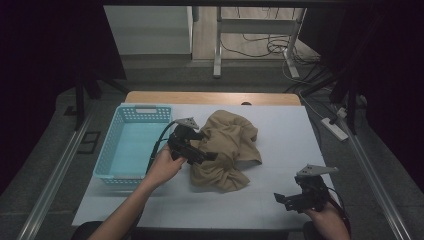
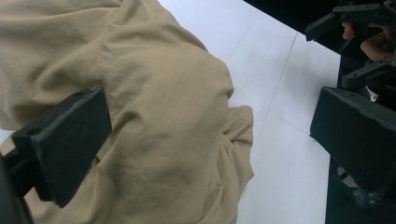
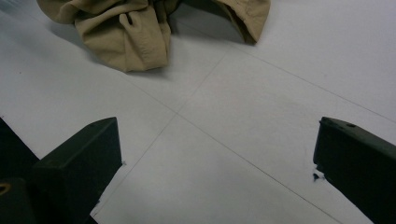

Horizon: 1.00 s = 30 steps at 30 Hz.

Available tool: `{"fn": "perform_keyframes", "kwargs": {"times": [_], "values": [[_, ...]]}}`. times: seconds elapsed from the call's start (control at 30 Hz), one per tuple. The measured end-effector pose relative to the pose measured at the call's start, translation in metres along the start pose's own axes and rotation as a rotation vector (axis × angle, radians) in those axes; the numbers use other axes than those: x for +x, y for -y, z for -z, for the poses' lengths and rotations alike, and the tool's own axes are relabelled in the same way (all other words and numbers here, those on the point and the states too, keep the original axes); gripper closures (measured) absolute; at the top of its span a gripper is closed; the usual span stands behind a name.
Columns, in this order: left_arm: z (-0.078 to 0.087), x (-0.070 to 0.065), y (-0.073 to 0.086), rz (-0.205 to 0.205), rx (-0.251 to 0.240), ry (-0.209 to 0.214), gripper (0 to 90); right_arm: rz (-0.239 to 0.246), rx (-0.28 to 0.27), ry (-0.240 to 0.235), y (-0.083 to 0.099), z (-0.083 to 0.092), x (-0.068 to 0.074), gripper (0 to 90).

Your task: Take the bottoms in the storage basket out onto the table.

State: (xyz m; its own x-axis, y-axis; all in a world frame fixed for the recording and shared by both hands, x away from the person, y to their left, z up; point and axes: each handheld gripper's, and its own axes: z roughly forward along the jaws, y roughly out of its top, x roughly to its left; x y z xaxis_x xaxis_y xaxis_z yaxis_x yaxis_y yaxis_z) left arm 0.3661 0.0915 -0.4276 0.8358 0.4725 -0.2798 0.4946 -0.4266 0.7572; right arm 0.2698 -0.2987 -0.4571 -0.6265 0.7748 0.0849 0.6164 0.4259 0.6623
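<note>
Tan cloth (image 1: 225, 149), crumpled mid-tabletop (image 1: 280, 200) at 3 o'clock of the basket (image 1: 131, 145), looks soft and light; pinch a raised fold. Left tongs (image 1: 200, 150) gape wide over it, right tongs (image 1: 287, 199) wide, empty.

The high view looks forward and down over the whole table (image 1: 280, 200). Both gripper views sit low and close, sharing the cloth (image 2: 159, 116) (image 3: 126, 32) near the table's middle.

blue basket (image 1: 131, 141), white table cover (image 1: 280, 150)
</note>
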Motion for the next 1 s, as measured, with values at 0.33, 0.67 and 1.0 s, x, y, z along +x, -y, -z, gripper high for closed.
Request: {"fn": "perform_keyframes", "kwargs": {"times": [0.33,0.67,1.0], "values": [[0.005,-0.004,0.004,-0.009,0.005,-0.013,0.1,0.000,0.004,0.002,0.000,0.000,0.000,1.1],[0.011,-0.006,0.010,-0.005,0.008,-0.021,0.1,-0.001,0.004,0.000,0.000,0.000,0.000,1.1],[0.019,-0.006,0.017,0.014,0.000,-0.025,0.1,0.004,0.011,0.002,0.000,-0.001,0.000,1.1]]}}
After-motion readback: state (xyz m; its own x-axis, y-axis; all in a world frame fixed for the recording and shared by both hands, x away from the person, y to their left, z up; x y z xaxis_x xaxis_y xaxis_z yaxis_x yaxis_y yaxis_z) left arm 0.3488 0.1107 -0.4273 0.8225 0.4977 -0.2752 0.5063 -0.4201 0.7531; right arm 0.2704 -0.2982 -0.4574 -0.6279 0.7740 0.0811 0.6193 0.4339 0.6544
